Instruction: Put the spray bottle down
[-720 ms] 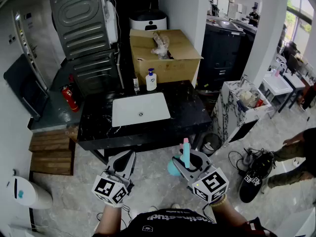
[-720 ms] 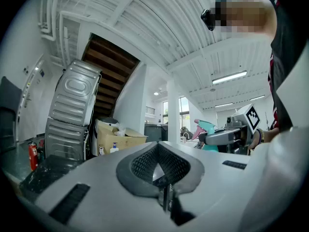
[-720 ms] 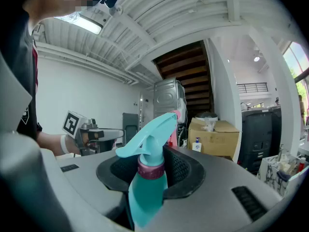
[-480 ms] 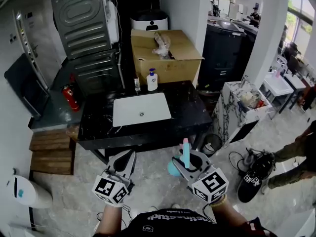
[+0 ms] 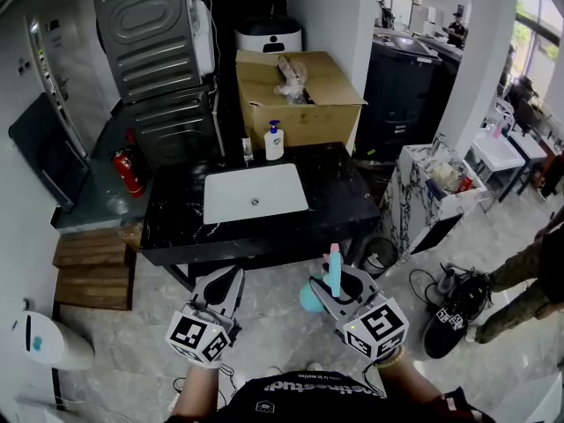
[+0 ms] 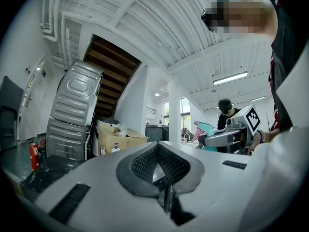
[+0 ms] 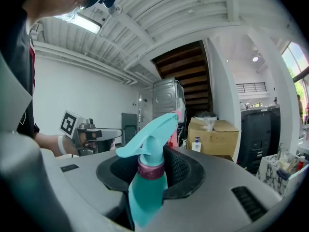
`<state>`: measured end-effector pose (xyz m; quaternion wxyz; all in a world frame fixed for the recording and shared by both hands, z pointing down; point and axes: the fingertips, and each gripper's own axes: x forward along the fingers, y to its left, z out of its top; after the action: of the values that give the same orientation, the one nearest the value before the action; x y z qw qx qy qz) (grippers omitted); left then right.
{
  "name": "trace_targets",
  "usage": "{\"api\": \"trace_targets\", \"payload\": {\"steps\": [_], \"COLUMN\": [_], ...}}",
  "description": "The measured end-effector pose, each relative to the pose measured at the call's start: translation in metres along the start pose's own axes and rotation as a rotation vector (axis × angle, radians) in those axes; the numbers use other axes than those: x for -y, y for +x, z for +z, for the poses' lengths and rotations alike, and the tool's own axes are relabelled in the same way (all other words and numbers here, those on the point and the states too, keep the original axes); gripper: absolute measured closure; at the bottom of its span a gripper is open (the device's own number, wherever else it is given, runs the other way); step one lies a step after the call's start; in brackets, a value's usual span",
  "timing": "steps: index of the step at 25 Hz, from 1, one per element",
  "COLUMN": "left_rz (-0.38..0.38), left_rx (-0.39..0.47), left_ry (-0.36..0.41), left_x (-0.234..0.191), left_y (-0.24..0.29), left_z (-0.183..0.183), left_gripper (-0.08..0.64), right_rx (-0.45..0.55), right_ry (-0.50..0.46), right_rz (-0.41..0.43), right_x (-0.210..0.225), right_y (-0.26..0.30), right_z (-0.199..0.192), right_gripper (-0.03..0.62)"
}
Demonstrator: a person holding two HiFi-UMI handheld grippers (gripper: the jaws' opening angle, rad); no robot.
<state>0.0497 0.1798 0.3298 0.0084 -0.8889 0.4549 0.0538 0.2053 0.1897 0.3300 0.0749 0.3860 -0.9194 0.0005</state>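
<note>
A teal spray bottle (image 5: pixel 308 300) with a pink nozzle stands upright between the jaws of my right gripper (image 5: pixel 339 285), which is shut on its neck. In the right gripper view the bottle (image 7: pixel 147 187) fills the middle, its trigger head above the pads. My left gripper (image 5: pixel 222 289) hangs beside it on the left, shut with nothing in it; its pads (image 6: pixel 145 164) meet in the left gripper view. Both grippers hover over the tiled floor, in front of a black counter (image 5: pixel 344 201) with a white sink (image 5: pixel 256 196).
A soap dispenser (image 5: pixel 274 141) stands at the counter's back edge before a cardboard box (image 5: pixel 300 95). Stacked grey machines (image 5: pixel 154 60), a fire extinguisher (image 5: pixel 129 174) and a wooden pallet (image 5: pixel 92 271) are at left. A person's legs (image 5: pixel 520 276) stand at right.
Both grippers stay where they were, the bottle still gripped. The person at the right has shifted their legs a little.
</note>
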Motion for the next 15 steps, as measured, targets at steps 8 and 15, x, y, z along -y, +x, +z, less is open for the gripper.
{"api": "trace_targets", "payload": {"steps": [8,15], "left_rz": [-0.006,0.000], "left_rx": [0.005,0.007], "left_ry": [-0.001,-0.003], "left_x": [-0.010,-0.037], "left_y": [-0.008,-0.024], "left_z": [0.000,0.000], "left_gripper": [0.545,0.545], "right_rx": [-0.009,-0.005], "right_ry": [0.007,0.007], "right_rz": [0.008,0.015], "right_x": [-0.012,-0.031], "right_y": [0.010,0.034], "right_z": [-0.002,0.001], "right_gripper": [0.425,0.425]}}
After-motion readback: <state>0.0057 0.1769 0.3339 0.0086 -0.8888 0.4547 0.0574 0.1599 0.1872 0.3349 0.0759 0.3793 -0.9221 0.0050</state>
